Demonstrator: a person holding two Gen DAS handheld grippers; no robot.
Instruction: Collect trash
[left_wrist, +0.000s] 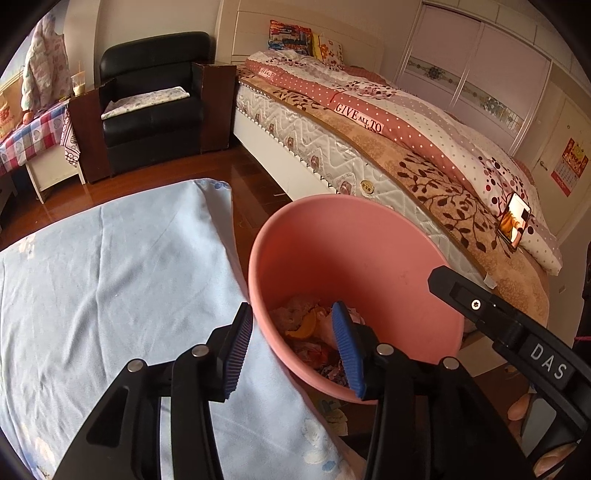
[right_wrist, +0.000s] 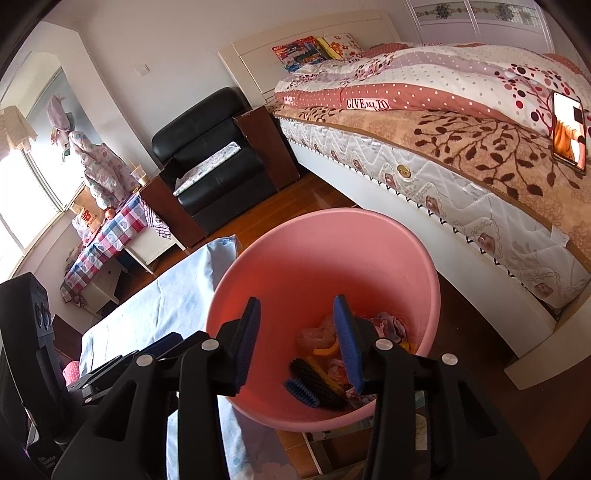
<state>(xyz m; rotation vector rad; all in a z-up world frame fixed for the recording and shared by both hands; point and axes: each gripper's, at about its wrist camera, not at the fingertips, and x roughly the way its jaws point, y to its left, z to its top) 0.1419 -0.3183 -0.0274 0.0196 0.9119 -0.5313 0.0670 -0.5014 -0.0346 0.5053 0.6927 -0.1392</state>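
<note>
The pink bin (left_wrist: 354, 258) stands on the floor between the tabletop (left_wrist: 110, 288) and the bed (left_wrist: 424, 177), and it already holds a heap of trash (left_wrist: 314, 328): crumpled paper, orange peel, wrappers. The blue cloth on the tabletop shows no litter in the part seen, so collecting looks nearly or fully done. Both claws hang over the bin, fingers apart and holding nothing: left claw (left_wrist: 291, 347), right claw (right_wrist: 299, 343). The right view alone shows a black-and-blue brush-like thing (right_wrist: 314, 384) among the trash; the left view alone shows some scraps (left_wrist: 332, 413) beside the bin's base.
</note>
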